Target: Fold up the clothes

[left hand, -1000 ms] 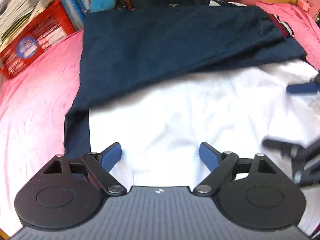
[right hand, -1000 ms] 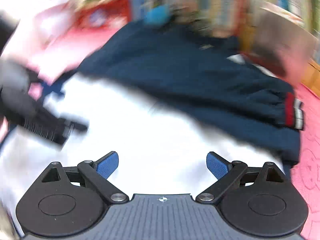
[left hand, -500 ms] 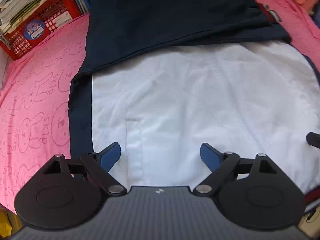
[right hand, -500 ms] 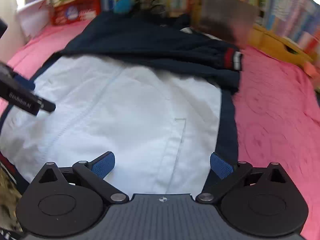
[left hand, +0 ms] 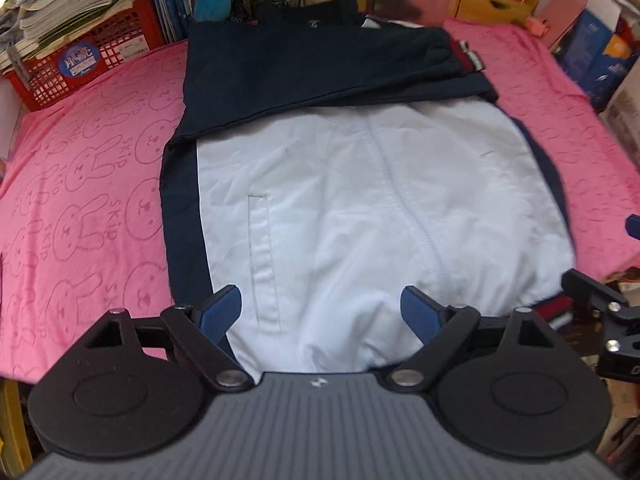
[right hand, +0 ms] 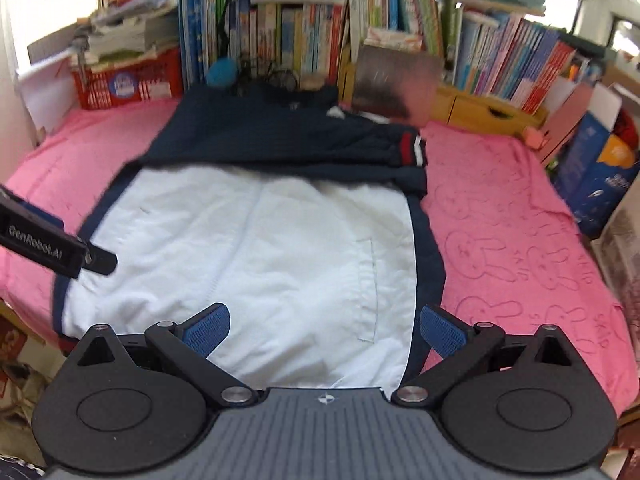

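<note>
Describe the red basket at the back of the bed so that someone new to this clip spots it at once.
Start at the pink bunny-print bedspread under the navy-and-white jacket, then follow it to its far left corner, below the row of upright books. There stands the red plastic lattice basket, heaped with loose magazines. Its round blue sticker on the front sets it apart.

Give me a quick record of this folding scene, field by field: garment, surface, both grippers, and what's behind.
garment: jacket, white front with navy sides, zipped, navy sleeves folded across its upper part
surface: pink towel with rabbit pattern
left gripper: open, empty, over the jacket's near hem
right gripper: open, empty, near the hem on the jacket's right side
background: books in a row, red basket of papers
</note>
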